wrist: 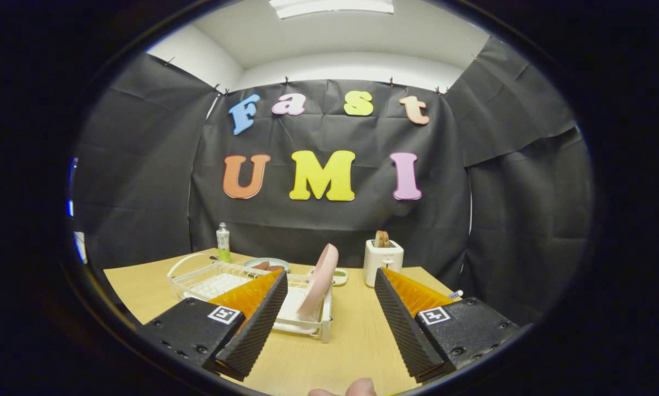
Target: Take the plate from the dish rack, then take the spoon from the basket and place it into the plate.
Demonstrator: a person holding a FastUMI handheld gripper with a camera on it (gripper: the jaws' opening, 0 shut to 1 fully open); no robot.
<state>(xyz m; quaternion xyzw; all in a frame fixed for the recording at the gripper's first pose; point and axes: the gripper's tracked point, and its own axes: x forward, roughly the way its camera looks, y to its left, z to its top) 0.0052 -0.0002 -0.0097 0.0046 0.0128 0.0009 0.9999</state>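
A pink plate (pixel 320 281) stands on edge in a white dish rack (pixel 302 324) just ahead of my fingers, nearer the left one. Left of the rack sits a clear wire basket (pixel 197 275); I cannot make out a spoon in it. My gripper (pixel 329 319) is open, fingers spread wide with nothing between them, a short way back from the rack and above the wooden table (pixel 356 341).
A white toaster (pixel 383 261) with bread in it stands beyond the right finger. A small bottle (pixel 223 242) and a green dish (pixel 267 264) with food sit at the back of the table. A fingertip (pixel 356 388) shows below the fingers.
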